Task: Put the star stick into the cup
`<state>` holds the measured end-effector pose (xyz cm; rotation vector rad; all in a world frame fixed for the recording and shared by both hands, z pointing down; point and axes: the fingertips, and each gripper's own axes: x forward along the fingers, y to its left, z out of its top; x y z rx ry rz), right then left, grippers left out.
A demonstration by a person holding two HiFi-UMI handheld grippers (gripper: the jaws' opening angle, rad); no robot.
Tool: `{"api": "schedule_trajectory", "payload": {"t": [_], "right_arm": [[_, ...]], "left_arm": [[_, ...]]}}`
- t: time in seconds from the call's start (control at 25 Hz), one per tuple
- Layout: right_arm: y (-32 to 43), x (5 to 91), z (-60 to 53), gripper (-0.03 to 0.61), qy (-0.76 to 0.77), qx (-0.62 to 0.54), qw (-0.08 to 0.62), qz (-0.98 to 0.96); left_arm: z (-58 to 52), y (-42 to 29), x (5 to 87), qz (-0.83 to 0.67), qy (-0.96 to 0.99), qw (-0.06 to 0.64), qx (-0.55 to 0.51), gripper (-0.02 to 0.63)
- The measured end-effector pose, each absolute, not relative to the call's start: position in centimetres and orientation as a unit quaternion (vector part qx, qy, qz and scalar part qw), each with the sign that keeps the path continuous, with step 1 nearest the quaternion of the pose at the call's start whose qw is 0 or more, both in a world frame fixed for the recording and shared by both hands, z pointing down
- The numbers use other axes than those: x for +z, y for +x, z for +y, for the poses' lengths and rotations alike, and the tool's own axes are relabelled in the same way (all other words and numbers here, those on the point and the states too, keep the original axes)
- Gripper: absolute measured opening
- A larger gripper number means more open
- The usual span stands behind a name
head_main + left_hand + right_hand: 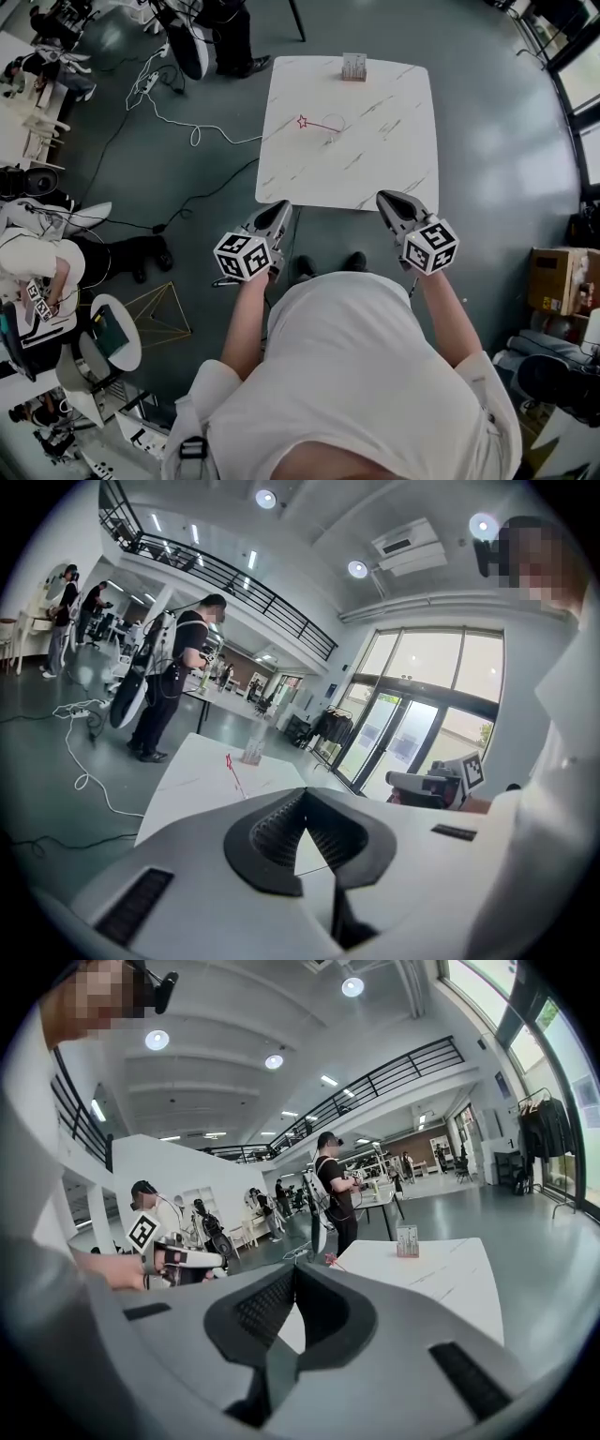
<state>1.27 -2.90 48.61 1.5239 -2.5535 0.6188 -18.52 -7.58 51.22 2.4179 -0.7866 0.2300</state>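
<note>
One white marbled desk, carrying three things. First, one star stick: flat on the far half, left of centre, red star toward the left edge, thin stem running right. Second, one clear cup, faint from the head view, standing at the stem's right end; touching it or not, impossible to tell. Third, one small box, upright at the middle of the far edge, well apart from stick and cup.

Two tools, one per hand, each with one marker cube, both at the desk's near edge and well apart from the star stick. Left tool: by the near left corner, closed tight, ribbed pads meeting at the tip, nothing between them. Right tool: right of centre, likewise closed, pads together, gripping nothing.

Beyond the far left corner, one bystander in dark clothes, standing on the grey floor. One white cable snaking over that floor, left of the desk.
</note>
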Motion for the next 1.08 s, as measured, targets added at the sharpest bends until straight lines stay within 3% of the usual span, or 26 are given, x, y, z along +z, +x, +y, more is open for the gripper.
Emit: {"api": "schedule_trajectory", "payload": {"t": [1.08], "right_arm": [[1.7,48.5,-4.8,0.026,0.511,0.204,0.047,-0.833]], "left_arm": [[-10.0,-17.7,50.8,-0.279,0.913,0.286,0.081,0.014]]}}
